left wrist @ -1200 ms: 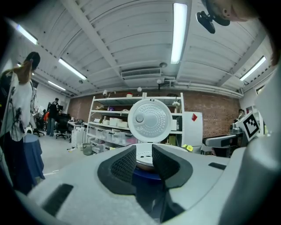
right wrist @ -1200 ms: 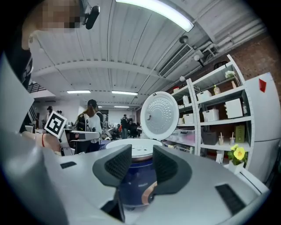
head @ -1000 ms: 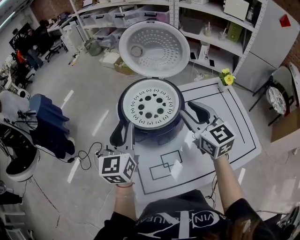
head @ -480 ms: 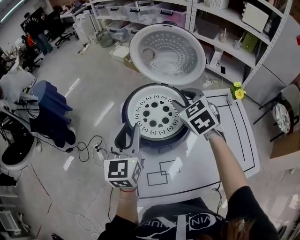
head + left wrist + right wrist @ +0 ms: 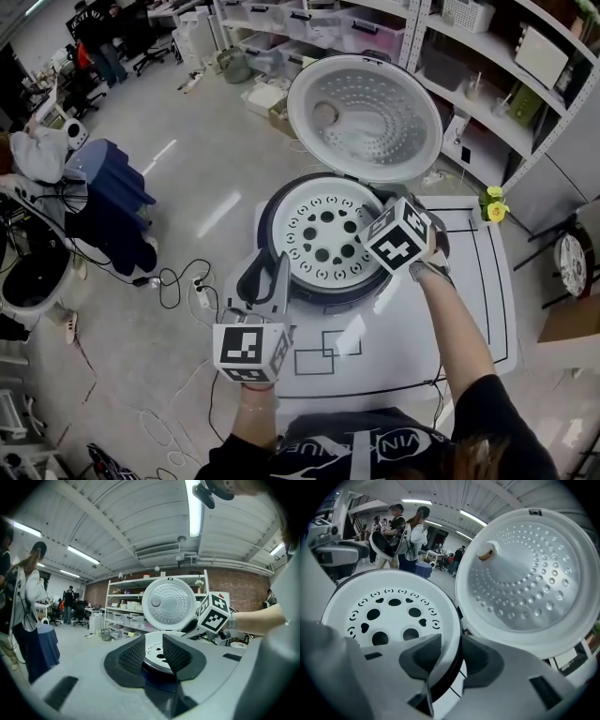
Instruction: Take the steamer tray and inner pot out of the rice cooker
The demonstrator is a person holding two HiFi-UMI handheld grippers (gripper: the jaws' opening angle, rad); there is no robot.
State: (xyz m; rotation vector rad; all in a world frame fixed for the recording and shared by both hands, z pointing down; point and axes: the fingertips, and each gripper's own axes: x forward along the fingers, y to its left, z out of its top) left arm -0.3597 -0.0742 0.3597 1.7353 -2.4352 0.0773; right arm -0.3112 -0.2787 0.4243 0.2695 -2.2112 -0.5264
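The dark blue rice cooker (image 5: 309,292) stands on the table with its round lid (image 5: 366,117) raised behind it. A white steamer tray (image 5: 323,230) with round and heart-shaped holes fills its mouth and hides the inner pot. My right gripper (image 5: 447,656) straddles the tray's right rim (image 5: 451,634), one jaw over the tray and one outside. Its jaws are closing, and a gap still shows beside the rim. In the head view its marker cube (image 5: 398,236) covers them. My left gripper (image 5: 267,267) sits open at the cooker's near left edge, with the tray (image 5: 157,646) showing between its pads.
The cooker stands on a white table sheet (image 5: 375,352) marked with black rectangles. A small pot of yellow flowers (image 5: 495,206) is at the far right corner. Shelving with bins (image 5: 469,56) stands behind. Cables (image 5: 178,281) and a blue-covered thing (image 5: 108,202) lie on the floor to the left.
My right gripper swung in from beside the cooker's right side, rolled over, and came down onto the tray's right rim. The left gripper stayed at the cooker's left edge.
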